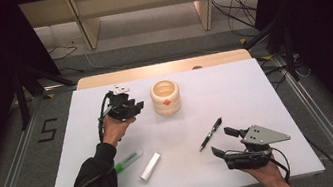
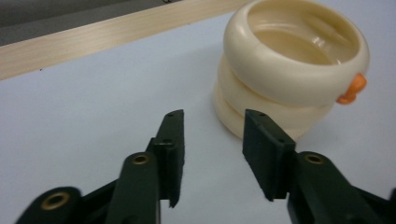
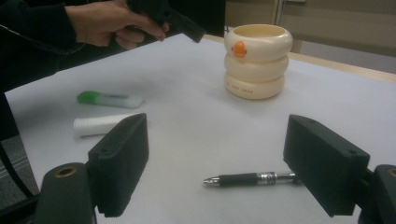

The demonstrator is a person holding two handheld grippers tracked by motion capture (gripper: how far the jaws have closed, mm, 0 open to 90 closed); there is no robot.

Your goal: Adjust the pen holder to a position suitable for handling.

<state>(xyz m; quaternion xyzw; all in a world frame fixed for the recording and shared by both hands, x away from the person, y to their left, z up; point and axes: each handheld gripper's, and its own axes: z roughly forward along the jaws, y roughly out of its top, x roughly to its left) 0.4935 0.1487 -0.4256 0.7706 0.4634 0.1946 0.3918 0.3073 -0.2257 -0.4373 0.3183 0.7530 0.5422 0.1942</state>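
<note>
Cream pen holder (image 1: 165, 97) made of three stacked rings, with a small orange knob on its top ring, stands upright toward the far middle of the white tabletop (image 1: 235, 92). Its inside is in shadow, so I cannot tell if something lies in it. The left gripper (image 1: 137, 107) hovers just beside the holder, on its left in the high view, with released jaws and nothing between them. The right gripper (image 1: 225, 141) is low at the near right edge, its jaws spread wide and empty, and the hand under it is cut off by the frame. A black pen (image 1: 211, 134) lies just beyond these jaws. A green-capped marker (image 1: 129, 160) and a white tube (image 1: 150, 167) lie near the left sleeve, partly close to the near edge. Between holder and pen the tabletop gives free room.
</note>
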